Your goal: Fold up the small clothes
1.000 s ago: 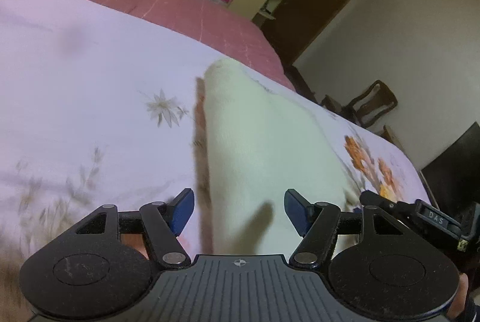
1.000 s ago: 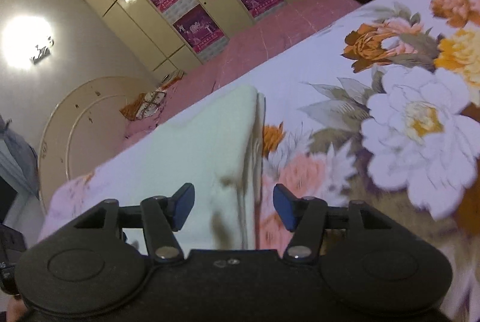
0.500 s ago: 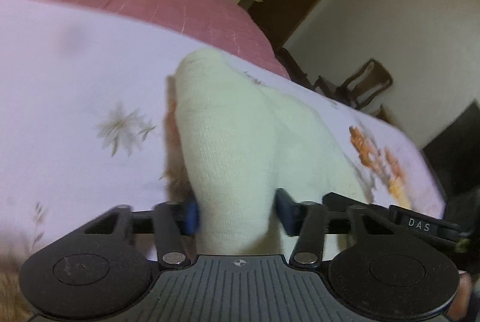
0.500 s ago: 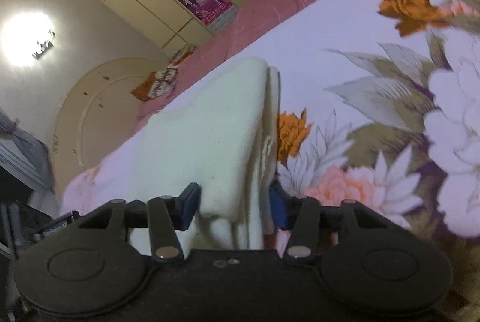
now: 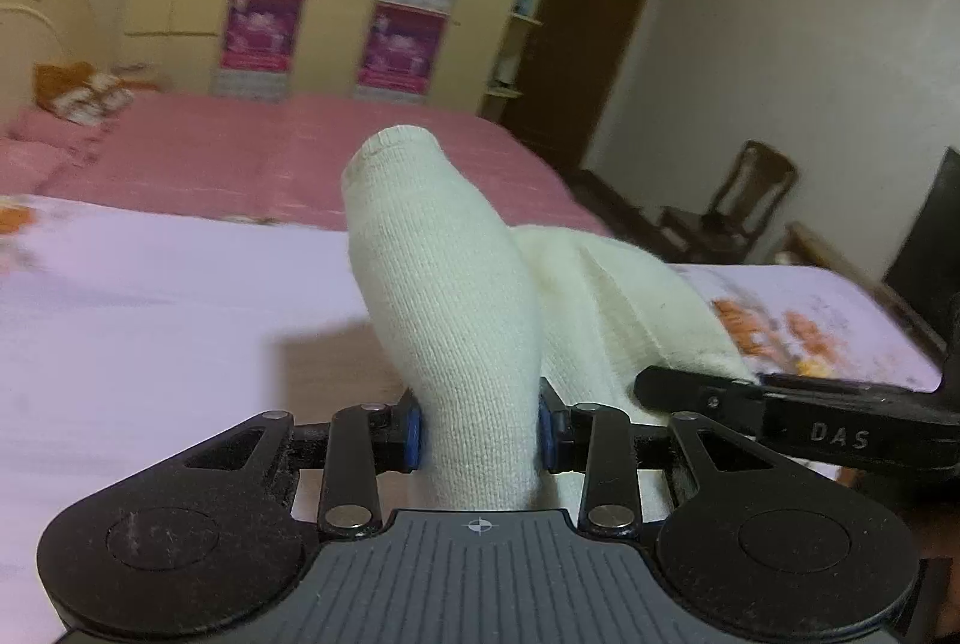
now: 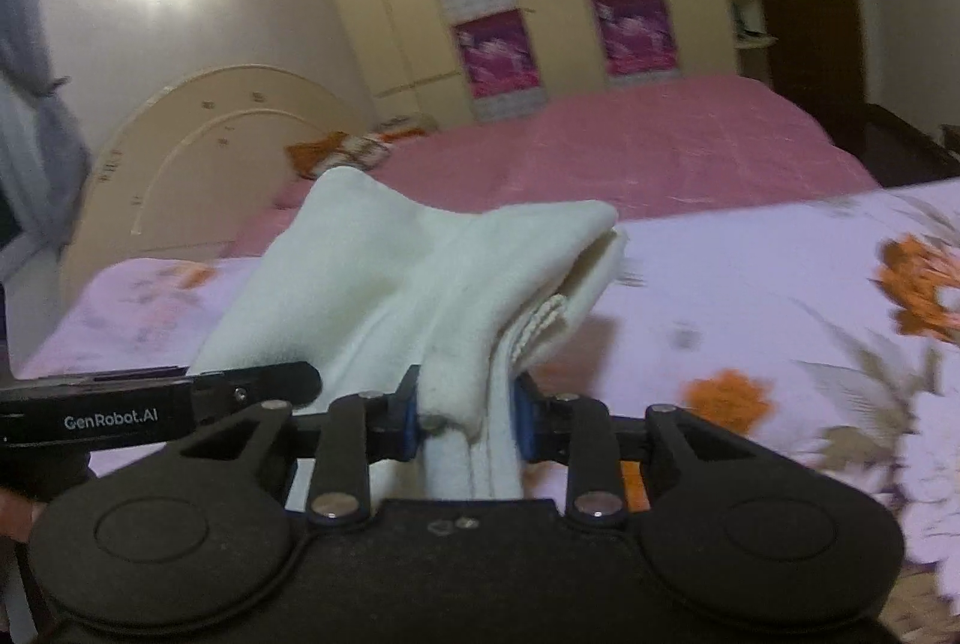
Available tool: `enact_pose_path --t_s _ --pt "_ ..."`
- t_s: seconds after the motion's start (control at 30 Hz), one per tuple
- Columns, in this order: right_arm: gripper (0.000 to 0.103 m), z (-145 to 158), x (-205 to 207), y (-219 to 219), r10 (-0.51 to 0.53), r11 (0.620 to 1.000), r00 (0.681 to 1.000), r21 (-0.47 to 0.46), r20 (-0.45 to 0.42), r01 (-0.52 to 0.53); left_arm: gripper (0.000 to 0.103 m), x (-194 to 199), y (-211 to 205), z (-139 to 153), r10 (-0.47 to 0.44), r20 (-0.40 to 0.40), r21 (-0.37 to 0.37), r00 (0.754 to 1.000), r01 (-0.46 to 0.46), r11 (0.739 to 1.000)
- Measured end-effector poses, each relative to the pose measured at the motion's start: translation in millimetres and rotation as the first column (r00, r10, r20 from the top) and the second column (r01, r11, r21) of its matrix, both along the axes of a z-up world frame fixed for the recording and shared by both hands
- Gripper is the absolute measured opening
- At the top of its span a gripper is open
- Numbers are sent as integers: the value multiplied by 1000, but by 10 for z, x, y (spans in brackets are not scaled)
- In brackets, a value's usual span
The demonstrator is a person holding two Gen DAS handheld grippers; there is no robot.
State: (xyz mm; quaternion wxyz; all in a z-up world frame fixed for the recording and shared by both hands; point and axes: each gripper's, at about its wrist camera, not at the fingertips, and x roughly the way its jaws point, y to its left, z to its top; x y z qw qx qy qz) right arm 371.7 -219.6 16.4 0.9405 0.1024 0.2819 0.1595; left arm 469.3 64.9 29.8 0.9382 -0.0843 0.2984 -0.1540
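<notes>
**Both edges lifted, ready to fold over**

My left hand-held gripper (image 5: 479, 434) is closed on one corner of the cream knitted garment (image 5: 456, 296), and the cloth stands up between its blue pads (image 5: 411, 433). My right hand-held gripper (image 6: 462, 419) is closed on the other corner of the same garment (image 6: 420, 278), where I see several layers pressed together. The garment is raised above the flowered bedsheet (image 5: 150, 320), and its far end hangs down toward the sheet; I cannot tell if that end touches it.

I judge that the step in hand is to carry the near edge over to the far edge. To do this well, I should keep both grippers at the same height and move them forward together, so the fold line comes out straight. The knit is soft and stretches easily, so I should not pull the corners apart too strongly. I should lower the edge flat onto the sheet before I let go, otherwise the layers may slide and wrinkle.
</notes>
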Motion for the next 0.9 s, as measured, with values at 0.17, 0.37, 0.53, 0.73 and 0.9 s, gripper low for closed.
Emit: enact_pose_path --t_s 0.17,0.37,0.53,0.73,0.9 --pt "29 -34 3 637 106 993 994 58 -3 -105 35 -298 727 -26 95 -29 69 995 -93 993" --pt "29 -328 -20 1208 207 974 975 110 -84 -198 40 -555 1242 -462 179 -135 57 975 -172 983" --pt "33 -637 -27 1182 191 978 965 115 -181 -172 93 -751 1432 -783 324 -95 93 941 -315 944" --pt "31 -382 -106 956 142 985 987 108 -79 -133 35 -715 1598 -542 296 12 4 955 -296 955" --pt "21 -340 127 1296 214 977 977 3 -23 -214 35 -240 1373 -611 208 -31 57 978 -206 977"
